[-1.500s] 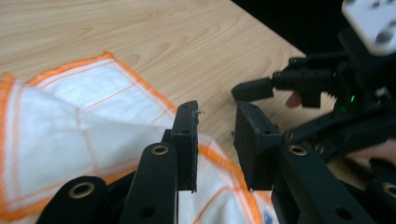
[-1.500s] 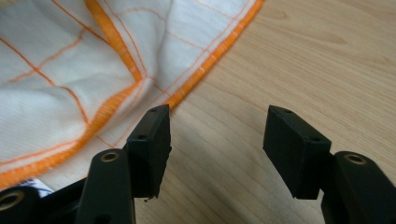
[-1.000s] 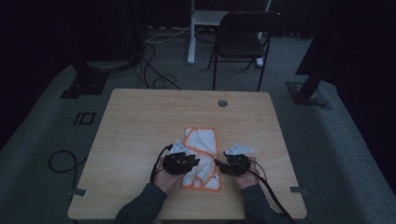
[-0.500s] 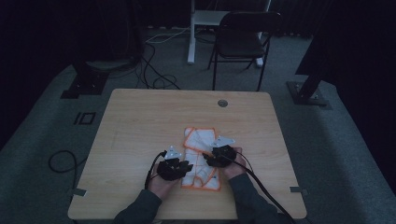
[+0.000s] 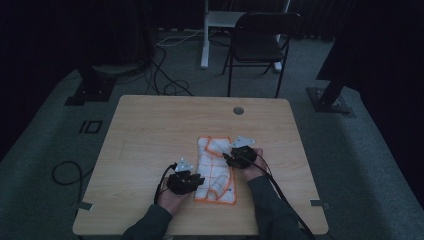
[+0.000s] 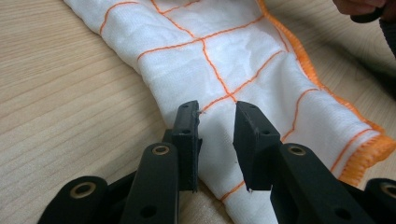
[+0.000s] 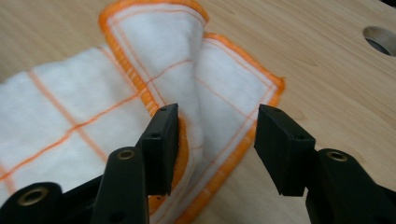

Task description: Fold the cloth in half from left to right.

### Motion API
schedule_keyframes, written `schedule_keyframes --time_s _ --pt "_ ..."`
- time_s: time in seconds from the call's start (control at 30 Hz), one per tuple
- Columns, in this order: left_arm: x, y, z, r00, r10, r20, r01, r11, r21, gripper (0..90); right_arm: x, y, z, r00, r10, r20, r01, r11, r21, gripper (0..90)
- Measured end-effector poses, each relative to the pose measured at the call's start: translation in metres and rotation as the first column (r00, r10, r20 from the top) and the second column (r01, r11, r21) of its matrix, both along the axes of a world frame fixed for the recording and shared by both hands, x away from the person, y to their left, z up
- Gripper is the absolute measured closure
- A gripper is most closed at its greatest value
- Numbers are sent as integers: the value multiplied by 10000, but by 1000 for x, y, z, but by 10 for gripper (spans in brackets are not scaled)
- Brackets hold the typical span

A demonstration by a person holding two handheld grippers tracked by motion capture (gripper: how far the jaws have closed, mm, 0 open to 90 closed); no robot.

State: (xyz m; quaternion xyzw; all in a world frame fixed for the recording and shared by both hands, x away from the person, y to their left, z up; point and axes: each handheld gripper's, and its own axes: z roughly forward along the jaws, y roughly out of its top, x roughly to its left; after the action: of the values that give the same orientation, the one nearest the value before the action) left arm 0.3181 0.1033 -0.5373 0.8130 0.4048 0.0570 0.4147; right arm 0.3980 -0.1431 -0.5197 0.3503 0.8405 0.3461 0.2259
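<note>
Though orange-checked, the white cloth (image 5: 215,170) bears no legible writing

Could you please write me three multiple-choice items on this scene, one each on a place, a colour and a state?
1. Where does the cloth lie on the table?
A. by the far left corner
B. on the near half, right of the middle
C. over the round hole

2. What colour are the cloth's hem and grid lines?
A. blue
B. green
C. orange

3. How do the jaws of the right gripper stand?
A. apart, a raised fold of cloth between them
B. shut tight on the table edge
C. clamped on a cup

Key: 1 B, the high view shows it between the two hands. 2 C, both gripper views show orange stitching. 3 A, the right gripper view shows a gap beside the fold.
</note>
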Motion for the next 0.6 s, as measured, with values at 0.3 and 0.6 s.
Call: schedule_keyframes --time_s 0.3,0.6 --pt "0 2 -1 10000 49 5 -49 10000 -20 714 12 -9 -4 9983 -568 -133 568 9984 -2 526" --pt "-7 1 9 9997 -36 250 39 9999 -137 714 4 -13 2 9992 -377 -119 378 9993 53 521"
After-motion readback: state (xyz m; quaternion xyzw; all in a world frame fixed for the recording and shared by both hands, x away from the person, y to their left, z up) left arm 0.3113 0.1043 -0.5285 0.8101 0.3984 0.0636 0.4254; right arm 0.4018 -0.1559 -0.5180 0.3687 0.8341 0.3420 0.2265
